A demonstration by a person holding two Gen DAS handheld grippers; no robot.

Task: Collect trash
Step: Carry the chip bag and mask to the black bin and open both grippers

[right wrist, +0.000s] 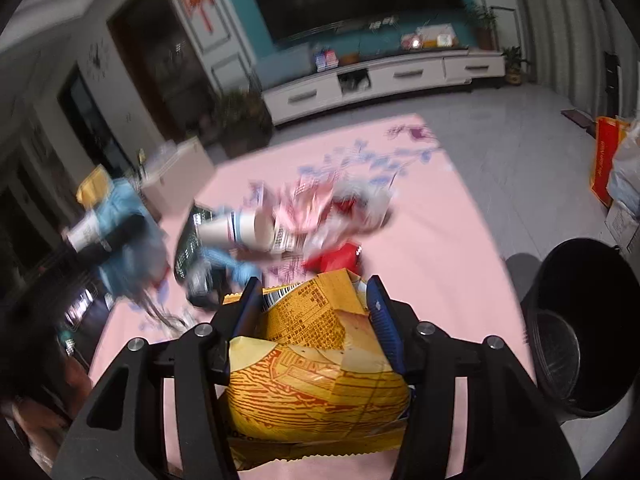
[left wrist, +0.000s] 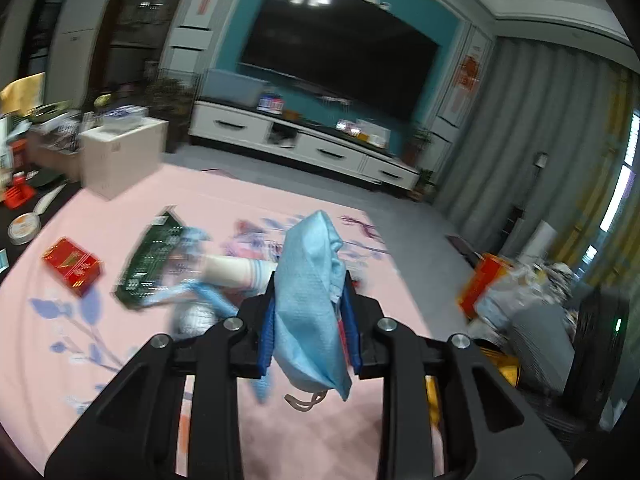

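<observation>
My left gripper (left wrist: pixel 310 280) is shut on a light blue face mask (left wrist: pixel 314 300) and holds it above the pink mat (left wrist: pixel 120 360). My right gripper (right wrist: pixel 314 288) is shut on a yellow snack bag (right wrist: pixel 316 376), held above the mat (right wrist: pixel 440 248). On the mat lie a paper cup (left wrist: pixel 236 272), a green packet (left wrist: pixel 154 260), a red box (left wrist: pixel 72 266) and blue scraps (left wrist: pixel 208 294). The right wrist view shows the cup (right wrist: pixel 240 228), a red wrapper (right wrist: pixel 336 258) and crumpled wrappers (right wrist: pixel 340 208). A black trash bin (right wrist: pixel 576 328) stands right of the mat. The left gripper with the mask (right wrist: pixel 120 240) shows blurred at the left.
A white TV cabinet (left wrist: pixel 304 144) and a TV (left wrist: pixel 340 60) line the far wall. A beige box (left wrist: pixel 120 156) stands at the mat's far left. Bags and clutter (left wrist: pixel 520 292) sit on the right. A red and yellow bag (right wrist: pixel 606 160) stands on the grey floor.
</observation>
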